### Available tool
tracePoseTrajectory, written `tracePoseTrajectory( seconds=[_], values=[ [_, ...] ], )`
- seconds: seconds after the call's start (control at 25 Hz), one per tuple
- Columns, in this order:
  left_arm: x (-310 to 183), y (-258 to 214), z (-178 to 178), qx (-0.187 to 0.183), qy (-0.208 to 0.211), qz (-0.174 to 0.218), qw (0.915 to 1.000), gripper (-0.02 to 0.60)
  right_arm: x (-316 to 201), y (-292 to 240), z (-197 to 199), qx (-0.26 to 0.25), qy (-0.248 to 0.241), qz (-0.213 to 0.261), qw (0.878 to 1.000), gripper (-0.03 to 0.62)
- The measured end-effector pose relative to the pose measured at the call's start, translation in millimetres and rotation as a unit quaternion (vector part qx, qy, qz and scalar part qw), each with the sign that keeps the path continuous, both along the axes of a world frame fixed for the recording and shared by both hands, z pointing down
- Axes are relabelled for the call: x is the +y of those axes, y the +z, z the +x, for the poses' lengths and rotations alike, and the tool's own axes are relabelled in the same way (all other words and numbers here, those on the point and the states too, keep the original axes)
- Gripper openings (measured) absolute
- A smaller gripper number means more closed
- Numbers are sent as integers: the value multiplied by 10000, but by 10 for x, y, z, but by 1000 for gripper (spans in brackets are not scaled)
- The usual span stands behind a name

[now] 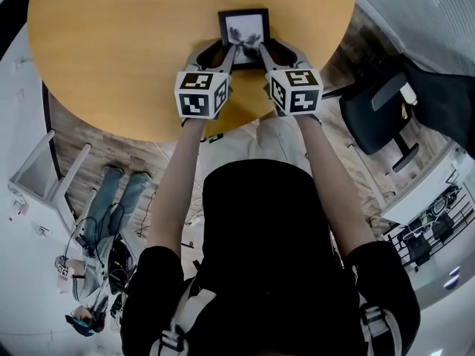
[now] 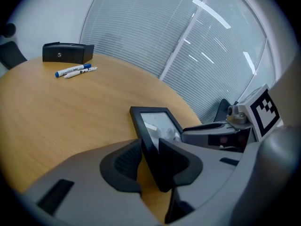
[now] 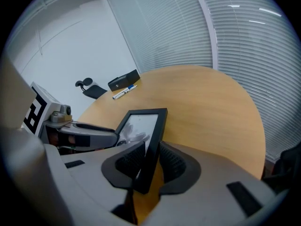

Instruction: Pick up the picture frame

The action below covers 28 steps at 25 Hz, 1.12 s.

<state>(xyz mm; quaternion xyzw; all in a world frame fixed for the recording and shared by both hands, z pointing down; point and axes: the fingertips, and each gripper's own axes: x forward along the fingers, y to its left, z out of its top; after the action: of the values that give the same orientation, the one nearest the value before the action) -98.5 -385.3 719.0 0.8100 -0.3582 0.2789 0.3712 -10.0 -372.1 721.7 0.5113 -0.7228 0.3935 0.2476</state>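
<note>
The left gripper (image 2: 149,157) had its jaws clenched on the left rail of the black picture frame (image 2: 157,121), both ribbed pads against the rail, one on each side. The right gripper (image 3: 149,161) gripped the opposite rail the same way, the rail running up between its two pads. The frame lay on the round wooden table (image 1: 148,65) near its close edge, stretching away ahead of both pairs of jaws, its glass showing a pale grey picture. Well beyond the jaws, across the tabletop, two marker pens (image 2: 75,71) lay just beside a black box (image 2: 66,52).
</note>
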Motion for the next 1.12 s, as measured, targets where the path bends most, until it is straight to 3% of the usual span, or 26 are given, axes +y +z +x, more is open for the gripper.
tracePoseTrajectory(
  seconds=[0.6, 0.96, 1.12],
  values=[
    [44, -112, -22, -36, 132, 18, 9999, 112, 11, -80, -9, -35, 61, -74, 9999, 103],
    [131, -776, -53, 215, -402, 369, 9983, 110, -42, -743, -10, -15, -56, 316, 9995, 97],
    [55, -1231, -5, 254, -631, 860, 9940, 109, -60, -1208, 47, -49, -127, 816, 9966, 92]
  ],
)
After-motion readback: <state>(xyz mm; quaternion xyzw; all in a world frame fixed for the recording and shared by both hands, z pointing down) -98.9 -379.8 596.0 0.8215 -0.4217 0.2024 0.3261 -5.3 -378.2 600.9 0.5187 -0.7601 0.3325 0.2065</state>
